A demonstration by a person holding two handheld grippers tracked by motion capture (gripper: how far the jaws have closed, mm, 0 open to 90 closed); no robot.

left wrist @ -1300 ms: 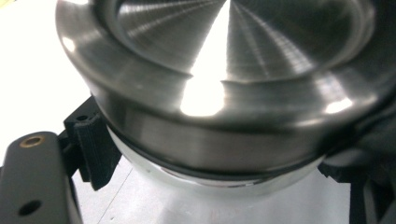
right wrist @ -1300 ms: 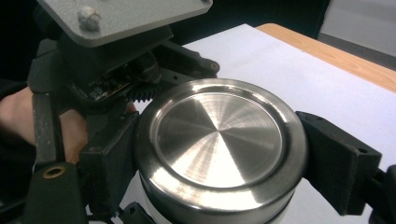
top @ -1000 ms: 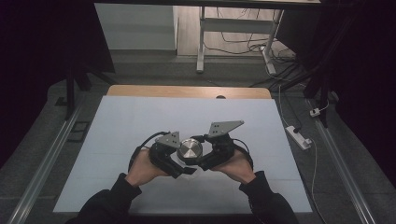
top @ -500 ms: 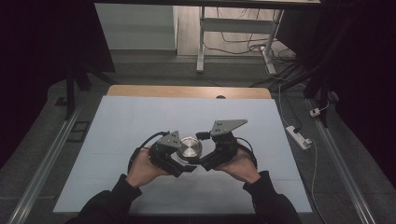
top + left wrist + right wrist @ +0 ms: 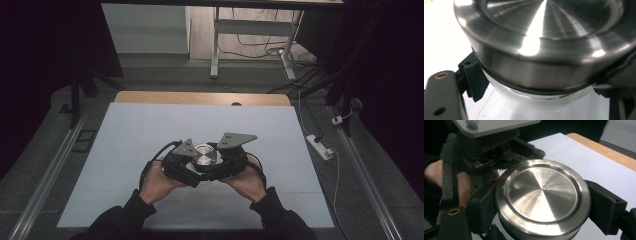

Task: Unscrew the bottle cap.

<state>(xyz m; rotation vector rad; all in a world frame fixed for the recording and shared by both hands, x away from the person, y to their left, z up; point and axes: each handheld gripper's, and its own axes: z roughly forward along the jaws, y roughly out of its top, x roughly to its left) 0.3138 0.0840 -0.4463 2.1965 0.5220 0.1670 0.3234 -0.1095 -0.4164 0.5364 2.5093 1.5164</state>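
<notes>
While you hold both grippers low over the middle of the white surface (image 5: pixel 125 150), the round steel container (image 5: pixel 205 155) sits between them. Your right gripper (image 5: pixel 541 212) has just closed its fingers (image 5: pixel 606 210) onto the steel lid (image 5: pixel 541 195). Your left gripper (image 5: pixel 534 97) has its fingers (image 5: pixel 472 75) clamped on the body just under that lid.

Both forearms come in from the table's near edge, wrists angled inward so the two grippers meet nose to nose. The left gripper (image 5: pixel 192 167) is clamped shut. The right gripper (image 5: pixel 220 162) has just been closing, its jaws pressed against the metal lid (image 5: pixel 541 195) between them.
</notes>
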